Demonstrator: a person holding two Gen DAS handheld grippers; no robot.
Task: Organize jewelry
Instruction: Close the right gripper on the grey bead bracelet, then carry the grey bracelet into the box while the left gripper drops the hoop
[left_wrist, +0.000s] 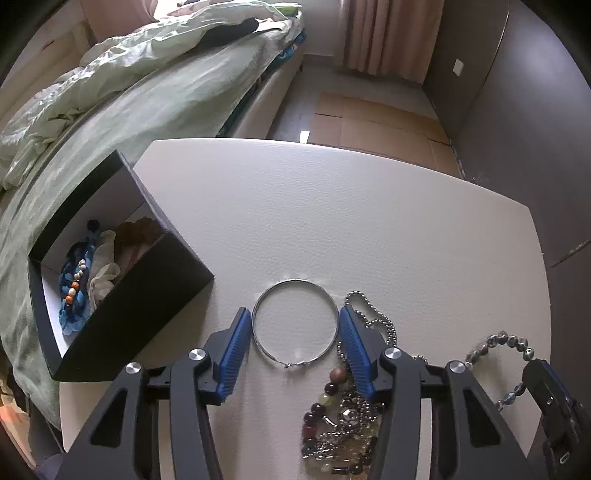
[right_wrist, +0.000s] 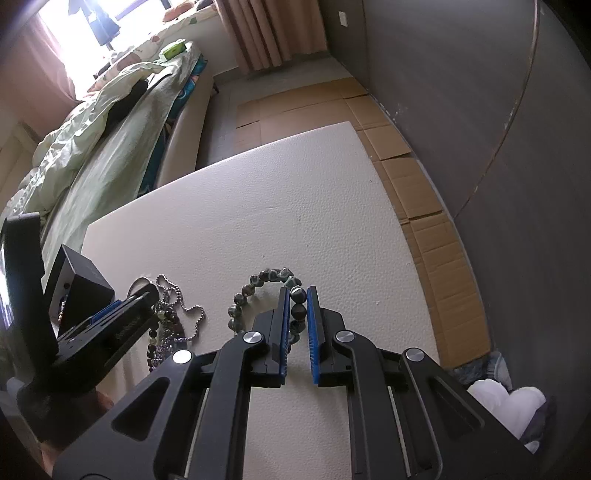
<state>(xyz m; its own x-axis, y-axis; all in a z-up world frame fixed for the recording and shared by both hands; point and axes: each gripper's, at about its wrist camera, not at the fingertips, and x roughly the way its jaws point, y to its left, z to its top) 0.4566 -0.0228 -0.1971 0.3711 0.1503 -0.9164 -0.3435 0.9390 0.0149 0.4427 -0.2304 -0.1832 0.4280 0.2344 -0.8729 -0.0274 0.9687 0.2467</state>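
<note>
A thin silver bangle (left_wrist: 295, 281) lies flat on the white foam board (left_wrist: 332, 203). My left gripper (left_wrist: 294, 310) spans it, and both blue pads touch its left and right sides. To its right lie a ball chain (left_wrist: 384, 325) and a heap of dark and amber beaded jewelry (left_wrist: 340, 417). My right gripper (right_wrist: 298, 290) is shut on a grey-green beaded bracelet (right_wrist: 255, 282), with a few beads pinched between its pads and the rest of the loop lying on the board. The left wrist view shows that bracelet (left_wrist: 509, 341) at the far right.
An open black box (left_wrist: 147, 295) at the board's left edge holds blue fabric, a beaded string and pale cloth. A bed with green bedding (left_wrist: 110, 110) runs along the left. Flattened cardboard (right_wrist: 424, 206) covers the floor beyond the board. A dark wall stands on the right.
</note>
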